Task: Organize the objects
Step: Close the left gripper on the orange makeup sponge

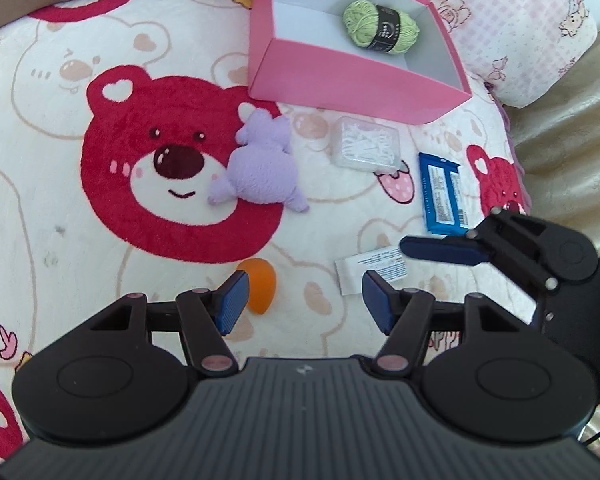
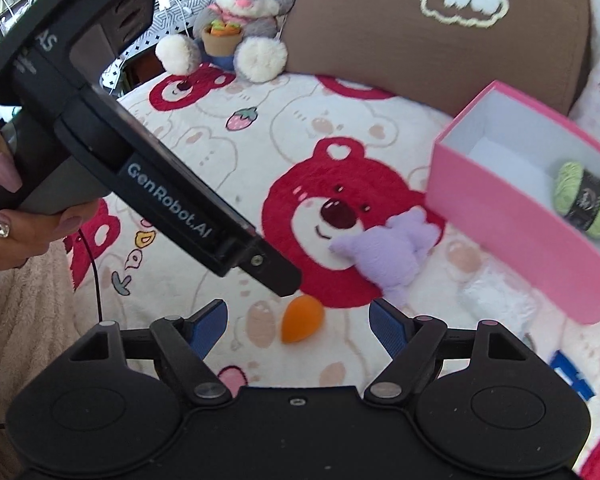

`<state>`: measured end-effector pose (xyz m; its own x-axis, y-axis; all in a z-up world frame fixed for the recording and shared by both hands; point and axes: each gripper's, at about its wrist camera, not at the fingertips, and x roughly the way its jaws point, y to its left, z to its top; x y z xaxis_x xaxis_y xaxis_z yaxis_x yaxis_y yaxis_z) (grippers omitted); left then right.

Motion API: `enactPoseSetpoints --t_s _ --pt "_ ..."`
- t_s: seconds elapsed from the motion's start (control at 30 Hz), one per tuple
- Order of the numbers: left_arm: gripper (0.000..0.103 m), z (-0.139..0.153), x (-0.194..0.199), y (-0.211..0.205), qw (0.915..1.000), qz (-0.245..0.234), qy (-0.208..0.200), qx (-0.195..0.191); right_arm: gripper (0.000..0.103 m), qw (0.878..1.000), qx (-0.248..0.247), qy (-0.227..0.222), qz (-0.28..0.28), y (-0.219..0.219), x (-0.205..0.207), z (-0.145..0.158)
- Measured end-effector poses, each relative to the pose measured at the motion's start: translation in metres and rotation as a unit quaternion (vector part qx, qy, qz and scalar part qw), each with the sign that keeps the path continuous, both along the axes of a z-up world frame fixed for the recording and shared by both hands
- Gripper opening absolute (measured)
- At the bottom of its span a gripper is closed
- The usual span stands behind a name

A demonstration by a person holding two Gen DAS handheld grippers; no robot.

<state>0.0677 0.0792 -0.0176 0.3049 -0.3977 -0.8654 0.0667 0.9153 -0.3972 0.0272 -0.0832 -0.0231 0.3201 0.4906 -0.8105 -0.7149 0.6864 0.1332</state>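
A pink box [image 1: 340, 80] [image 2: 512, 236] stands on the bear blanket with a green yarn ball [image 1: 382, 26] [image 2: 584, 200] inside. In front of it lie a purple plush [image 1: 262, 164] [image 2: 392, 252], a clear box of white picks [image 1: 366, 148] [image 2: 496, 296], a blue packet [image 1: 442, 194], a white packet [image 1: 370, 270] and an orange sponge [image 1: 262, 284] [image 2: 302, 318]. My left gripper [image 1: 304, 302] is open, its left pad beside the sponge. My right gripper [image 2: 298, 326] is open with the sponge between its pads; it also shows in the left wrist view [image 1: 444, 250].
A grey bunny plush [image 2: 244, 16] sits at the back against a brown cushion [image 2: 440, 32]. A pink checked pillow [image 1: 512, 20] lies right of the box. A hand holds the left gripper's body [image 2: 140, 160], which crosses over the blanket.
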Motion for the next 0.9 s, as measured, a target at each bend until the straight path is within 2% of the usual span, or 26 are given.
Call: enactPoseSetpoints --t_s 0.2,0.57,0.67,0.8,0.9 --pt "0.062 -0.023 0.002 0.008 0.9998 0.012 0.014 -0.005 0.082 1.000 -0.016 0.014 0.016 0.025 -0.005 -0.038" --pt "0.060 -0.062 0.004 0.010 0.9999 0.008 0.009 -0.009 0.082 0.998 -0.056 -0.029 0.030 0.043 -0.009 -0.086" --pt "0.060 -0.072 0.003 0.011 0.9997 0.013 0.012 -0.019 0.082 0.996 -0.065 -0.046 0.039 0.046 -0.012 -0.094" --pt "0.060 -0.079 0.003 0.012 0.9996 0.020 -0.004 -0.020 0.082 0.994 -0.072 -0.066 0.054 0.047 -0.016 -0.103" --pt "0.060 -0.087 0.004 0.014 0.9993 0.025 -0.006 -0.029 0.082 0.994 -0.071 -0.064 0.049 0.047 -0.015 -0.109"
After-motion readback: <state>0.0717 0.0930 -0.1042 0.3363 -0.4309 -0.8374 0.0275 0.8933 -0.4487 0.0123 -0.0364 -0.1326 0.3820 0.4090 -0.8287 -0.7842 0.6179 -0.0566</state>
